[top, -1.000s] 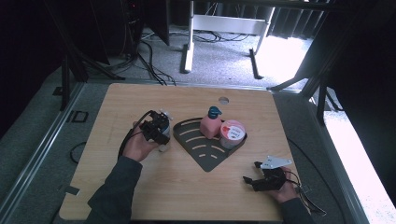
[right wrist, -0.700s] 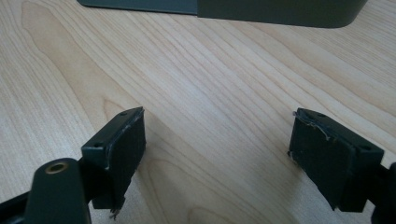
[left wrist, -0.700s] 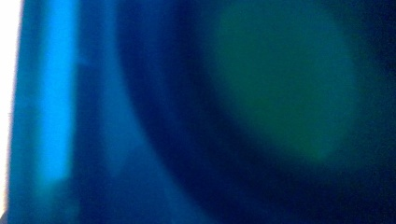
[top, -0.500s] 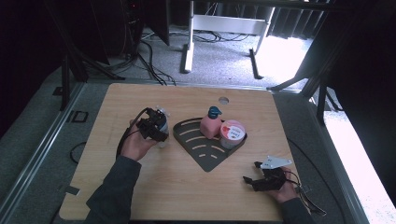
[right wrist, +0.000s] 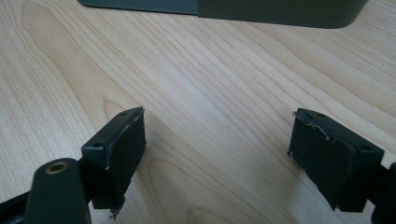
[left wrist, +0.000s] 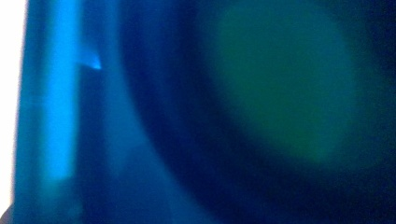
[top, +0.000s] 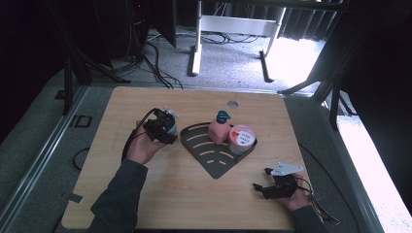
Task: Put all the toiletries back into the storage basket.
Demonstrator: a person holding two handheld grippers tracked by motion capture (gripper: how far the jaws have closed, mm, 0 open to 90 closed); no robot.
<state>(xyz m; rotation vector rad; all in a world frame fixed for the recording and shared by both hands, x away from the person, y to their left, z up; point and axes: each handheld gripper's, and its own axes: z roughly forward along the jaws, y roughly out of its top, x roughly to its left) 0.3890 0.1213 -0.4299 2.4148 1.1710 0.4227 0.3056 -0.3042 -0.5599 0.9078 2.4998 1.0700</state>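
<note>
Your left gripper point(top: 163, 128) clamped on a blue bottle point(top: 169, 121), rack point(top: 214, 165) at its 3 o'clock, right gripper point(right wrist: 217, 154) jaws apart over bare table point(right wrist: 210, 84)

Light wooden table point(top: 145, 204), dark fan-shaped rack point(top: 214, 156) lying on it

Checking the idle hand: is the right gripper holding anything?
No, the right gripper has its jaws wide apart over bare table.

Beside the left tongs point(top: 163, 130) a dark grey rack point(top: 214, 158) holds a pink bottle point(top: 218, 130) with a blue cap and a pink-lidded tub point(top: 241, 137); pale woodgrain worktop point(top: 194, 194).
</note>
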